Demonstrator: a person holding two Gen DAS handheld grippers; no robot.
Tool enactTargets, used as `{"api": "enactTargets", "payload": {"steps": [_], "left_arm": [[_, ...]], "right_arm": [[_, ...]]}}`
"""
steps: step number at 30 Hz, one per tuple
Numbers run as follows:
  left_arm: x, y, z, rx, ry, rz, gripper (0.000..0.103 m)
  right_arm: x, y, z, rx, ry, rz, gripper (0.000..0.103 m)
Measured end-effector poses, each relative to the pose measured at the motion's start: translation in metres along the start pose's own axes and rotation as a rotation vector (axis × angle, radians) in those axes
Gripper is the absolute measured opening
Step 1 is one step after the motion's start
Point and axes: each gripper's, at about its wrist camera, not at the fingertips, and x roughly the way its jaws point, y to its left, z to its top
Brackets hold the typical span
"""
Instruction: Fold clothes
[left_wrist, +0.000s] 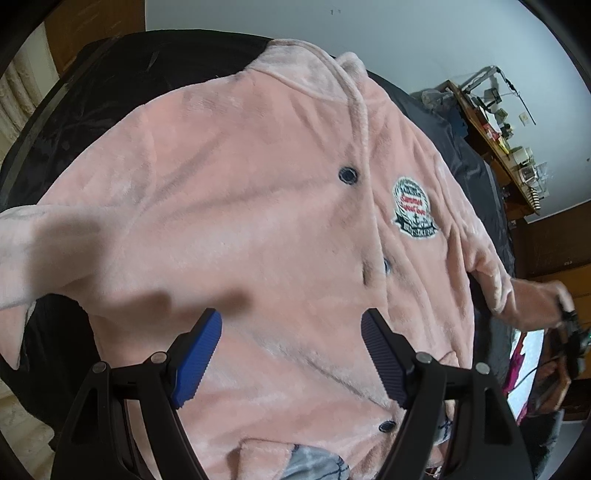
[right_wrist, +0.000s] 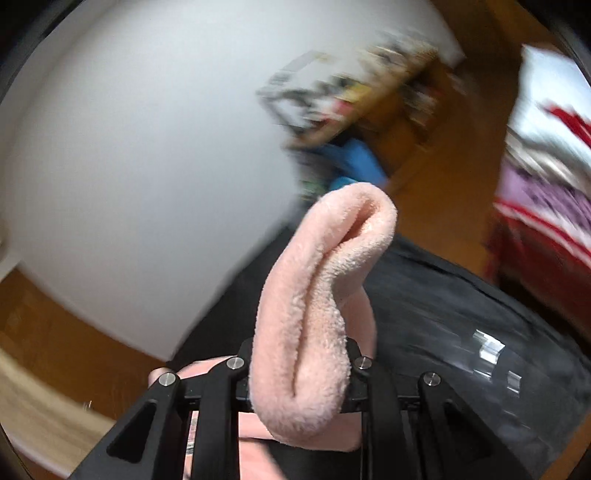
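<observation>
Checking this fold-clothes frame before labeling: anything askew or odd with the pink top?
Nothing damaged. The pink fleece top lies front-up on the dark cover but rumpled, its hem turned up at the near edge. The right gripper is shut on a bunched fold of pink fleece. The left gripper hovers open.

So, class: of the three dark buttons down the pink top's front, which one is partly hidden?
The middle button: the fabric's edge half covers it, unlike the top button and bottom button.
</observation>
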Motion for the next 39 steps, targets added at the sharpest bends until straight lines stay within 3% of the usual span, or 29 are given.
{"api": "enactTargets", "payload": {"steps": [1,8,10,12,14,16,20,24,28,33,39], "left_arm": [[0.0,0.003,0.002,-0.004,-0.003,-0.004,0.081],[-0.005,0.022,0.019,-0.013,-0.03,-0.052,0.081],[-0.006,0.028,0.023,-0.021,-0.039,-0.07,0.081],[-0.006,0.033,0.027,-0.03,-0.044,-0.089,0.081],[-0.003,0.04,0.031,-0.046,-0.038,-0.119,0.081],[0.002,0.047,0.033,-0.065,-0.026,-0.15,0.081],[0.02,0.058,0.034,-0.114,0.023,-0.194,0.081],[0.036,0.06,0.029,-0.145,0.072,-0.24,0.081],[0.041,0.055,0.017,-0.111,0.101,-0.266,0.081],[0.051,0.049,0.004,-0.123,0.121,-0.376,0.081],[0.065,0.013,-0.004,-0.014,0.138,-0.428,0.081]], "right_arm": [[0.0,0.025,0.002,-0.043,-0.007,0.042,0.024],[0.034,0.223,-0.06,-0.377,0.179,0.474,0.025],[0.061,0.268,-0.119,-0.521,0.364,0.549,0.025],[0.084,0.29,-0.175,-0.637,0.507,0.53,0.028],[0.106,0.298,-0.225,-0.724,0.648,0.483,0.029],[0.115,0.292,-0.253,-0.778,0.701,0.45,0.03],[0.116,0.277,-0.275,-0.814,0.732,0.421,0.066],[0.109,0.265,-0.273,-0.821,0.746,0.414,0.067],[0.102,0.242,-0.265,-0.782,0.746,0.384,0.067],[0.105,0.211,-0.262,-0.716,0.773,0.31,0.067],[0.115,0.183,-0.252,-0.578,0.77,0.261,0.067]]}}
